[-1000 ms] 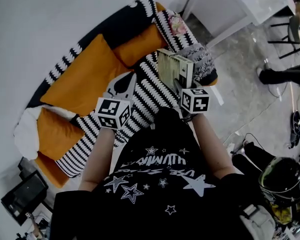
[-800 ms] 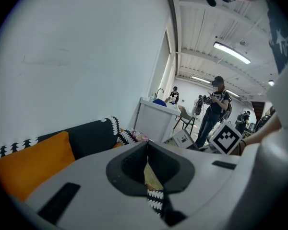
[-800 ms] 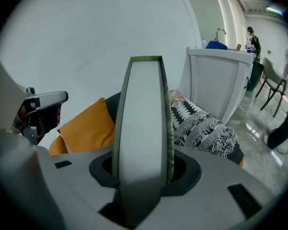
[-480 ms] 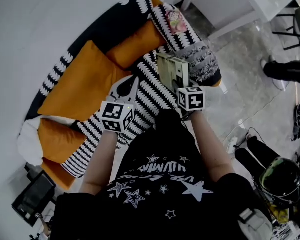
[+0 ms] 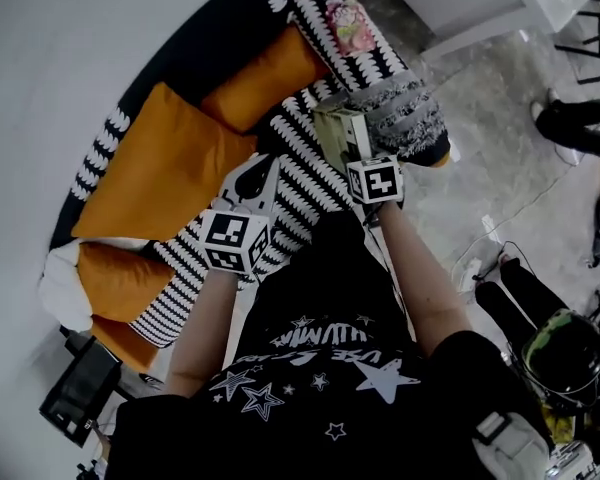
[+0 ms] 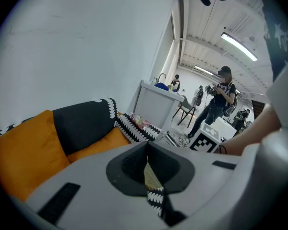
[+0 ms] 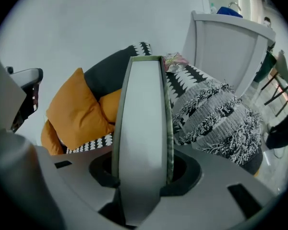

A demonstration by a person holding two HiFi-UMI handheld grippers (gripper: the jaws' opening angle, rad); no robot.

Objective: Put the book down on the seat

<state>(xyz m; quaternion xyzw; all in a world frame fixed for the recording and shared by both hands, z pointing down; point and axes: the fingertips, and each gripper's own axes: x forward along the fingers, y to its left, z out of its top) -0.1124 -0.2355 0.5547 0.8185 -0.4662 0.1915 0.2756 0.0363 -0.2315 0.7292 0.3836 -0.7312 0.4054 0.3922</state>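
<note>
right now you're pinching the book on edge in the right gripper, long axis pointing away, striped seat lying just below it.

Paper book, woven cloth seat (cushions matt).
</note>
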